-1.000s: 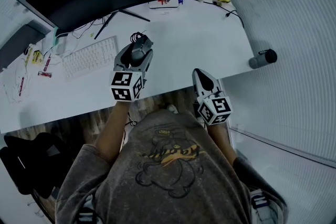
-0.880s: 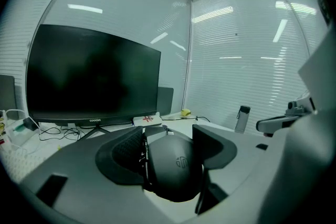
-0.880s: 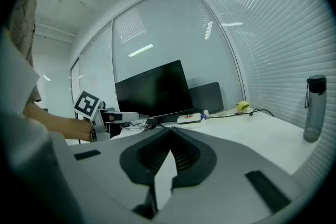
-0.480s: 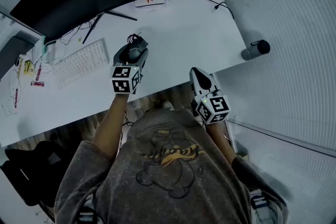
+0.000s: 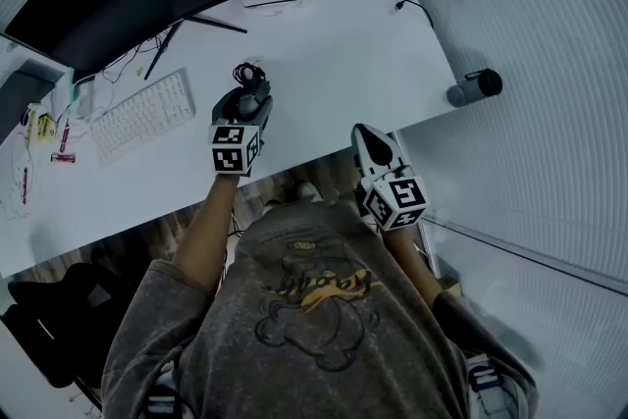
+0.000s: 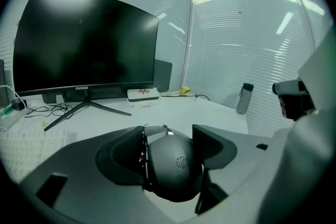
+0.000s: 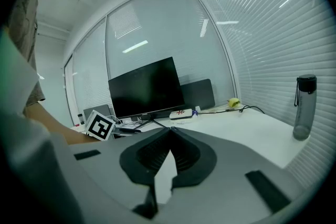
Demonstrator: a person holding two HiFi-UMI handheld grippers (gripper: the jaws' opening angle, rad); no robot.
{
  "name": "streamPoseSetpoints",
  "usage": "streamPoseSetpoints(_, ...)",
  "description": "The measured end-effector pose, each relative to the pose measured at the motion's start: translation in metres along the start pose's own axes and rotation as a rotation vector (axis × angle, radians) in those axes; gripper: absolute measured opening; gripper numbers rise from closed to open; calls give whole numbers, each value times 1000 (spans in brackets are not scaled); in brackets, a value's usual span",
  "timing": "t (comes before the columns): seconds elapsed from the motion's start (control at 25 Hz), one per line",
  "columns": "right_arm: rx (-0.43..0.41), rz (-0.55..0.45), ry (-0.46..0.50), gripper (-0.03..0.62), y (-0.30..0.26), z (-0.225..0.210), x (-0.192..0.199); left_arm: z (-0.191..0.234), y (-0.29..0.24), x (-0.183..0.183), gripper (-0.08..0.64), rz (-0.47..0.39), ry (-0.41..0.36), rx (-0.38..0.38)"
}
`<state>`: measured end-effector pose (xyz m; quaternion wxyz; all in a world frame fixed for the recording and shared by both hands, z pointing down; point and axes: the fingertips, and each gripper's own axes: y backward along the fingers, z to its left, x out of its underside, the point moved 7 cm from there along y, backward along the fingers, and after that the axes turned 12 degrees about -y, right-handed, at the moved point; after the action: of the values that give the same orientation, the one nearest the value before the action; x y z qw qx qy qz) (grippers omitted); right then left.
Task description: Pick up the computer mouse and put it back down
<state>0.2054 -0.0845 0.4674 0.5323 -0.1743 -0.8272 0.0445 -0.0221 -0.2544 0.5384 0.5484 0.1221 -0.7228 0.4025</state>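
Readable print: one brand name, little else.
I'm reading "coocaa" on the lower bezel of the monitor (image 6: 84,44); the mouse (image 6: 176,168) carries a round emblem I can't decipher, and the white box (image 6: 143,94) has red print too small to read.

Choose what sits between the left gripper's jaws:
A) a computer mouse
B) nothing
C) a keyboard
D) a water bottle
A: in the left gripper view, the left gripper has both jaws pressed against the sides of the dark computer mouse.
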Motion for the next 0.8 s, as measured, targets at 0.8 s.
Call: streamPoseSetpoints(0.8,2,38,-7,6,-7,-16,3,-15,-20,55,305,131,42,20)
